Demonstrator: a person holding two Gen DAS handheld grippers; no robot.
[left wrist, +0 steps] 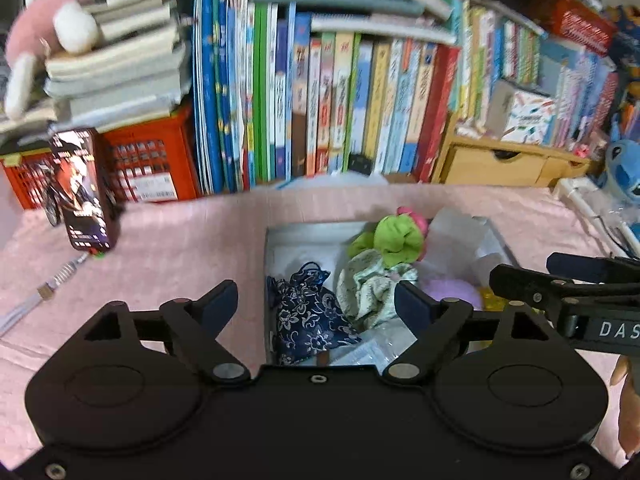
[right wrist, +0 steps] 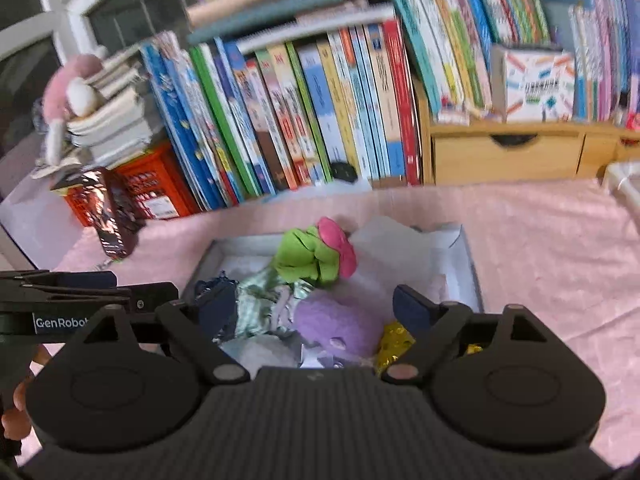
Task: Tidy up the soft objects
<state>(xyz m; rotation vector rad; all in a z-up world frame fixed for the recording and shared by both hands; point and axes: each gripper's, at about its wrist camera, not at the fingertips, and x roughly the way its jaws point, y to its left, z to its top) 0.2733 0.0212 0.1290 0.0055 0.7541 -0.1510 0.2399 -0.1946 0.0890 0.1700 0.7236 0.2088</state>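
A shallow white box (left wrist: 304, 236) (right wrist: 468, 264) on the pink cloth holds soft things: a dark blue floral pouch (left wrist: 308, 316) (right wrist: 214, 292), a pale green patterned cloth (left wrist: 364, 284) (right wrist: 260, 304), a green and pink plush (left wrist: 394, 236) (right wrist: 316, 256), a purple plush (left wrist: 456, 292) (right wrist: 340, 324) and a yellow shiny item (right wrist: 394, 340). My left gripper (left wrist: 316, 300) is open and empty over the box's near left part. My right gripper (right wrist: 312, 308) is open and empty over the purple plush.
Rows of upright books (left wrist: 320, 100) (right wrist: 320, 112) line the back. An orange crate (left wrist: 156, 164), a dark carton (left wrist: 84, 188), wooden drawers (left wrist: 496, 164) (right wrist: 504, 152), a pink plush (left wrist: 44, 24) on stacked books and a blue plush (left wrist: 624, 168) stand around. A cable (left wrist: 44, 292) lies at left.
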